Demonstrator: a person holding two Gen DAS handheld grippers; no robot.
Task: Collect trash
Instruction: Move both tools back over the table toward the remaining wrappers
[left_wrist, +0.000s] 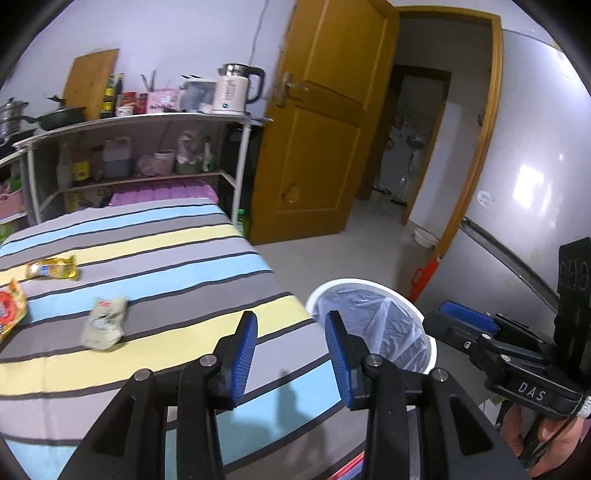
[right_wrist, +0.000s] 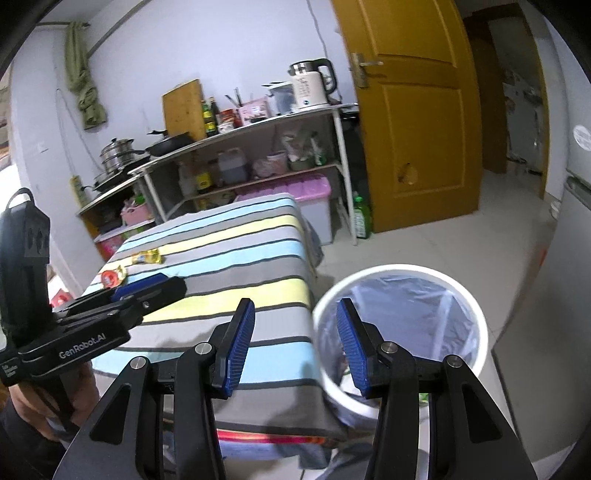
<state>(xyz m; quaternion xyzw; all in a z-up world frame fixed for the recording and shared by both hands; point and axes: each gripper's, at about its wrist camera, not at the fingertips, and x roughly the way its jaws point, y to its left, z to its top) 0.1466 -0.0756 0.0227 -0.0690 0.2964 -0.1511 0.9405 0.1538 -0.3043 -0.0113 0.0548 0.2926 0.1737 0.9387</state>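
Note:
Three pieces of trash lie on the striped table (left_wrist: 184, 266): a pale green wrapper (left_wrist: 104, 324), a yellow packet (left_wrist: 53, 268) and a red and orange packet (left_wrist: 11, 308). A white bin (left_wrist: 373, 295) with a clear liner stands on the floor at the table's right corner. My left gripper (left_wrist: 291, 354) is open and empty over the table's near right edge. My right gripper (right_wrist: 295, 345) is open and empty, between the table's edge and the bin (right_wrist: 400, 332). The yellow packet (right_wrist: 147, 256) and red packet (right_wrist: 112, 276) show far left in the right wrist view.
A metal shelf rack (left_wrist: 147, 147) with a kettle (left_wrist: 236, 88), pans and bottles stands behind the table. An open wooden door (left_wrist: 321, 122) leads right. A grey fridge (left_wrist: 535, 166) stands right of the bin. A green bottle (right_wrist: 361, 218) sits on the floor.

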